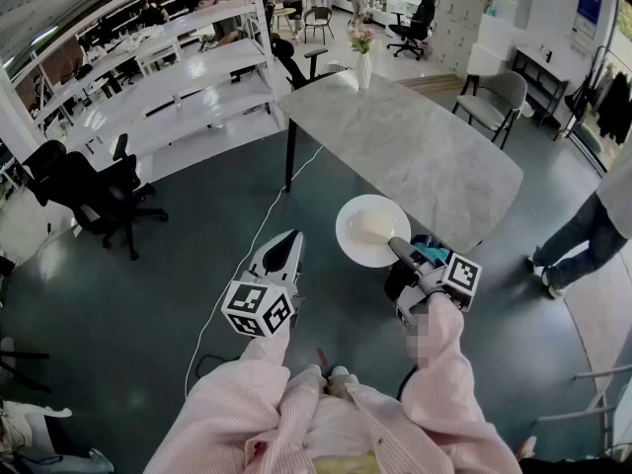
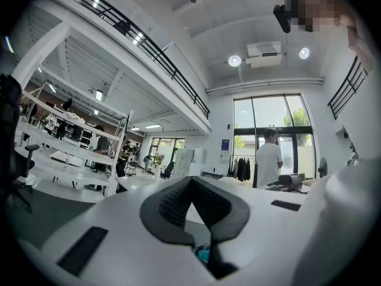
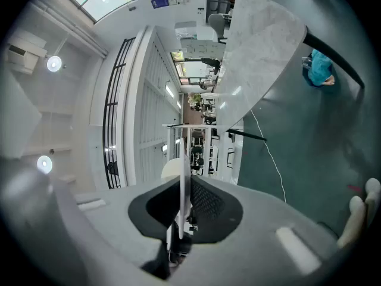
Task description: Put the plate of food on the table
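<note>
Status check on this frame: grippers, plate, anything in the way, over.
Left gripper shut, empty. Right gripper shut on plate rim. Plate in the air beside table near edge, not yet down. Vase at far end.

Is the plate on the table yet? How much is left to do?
Not yet. Done: the plate with its food is picked up, and the right gripper is pinching its rim. In hand: the plate hangs in the air beside the near edge of the table, over the floor. Left: carry it over the tabletop, set it down and let go. The left gripper is shut and empty.
</note>
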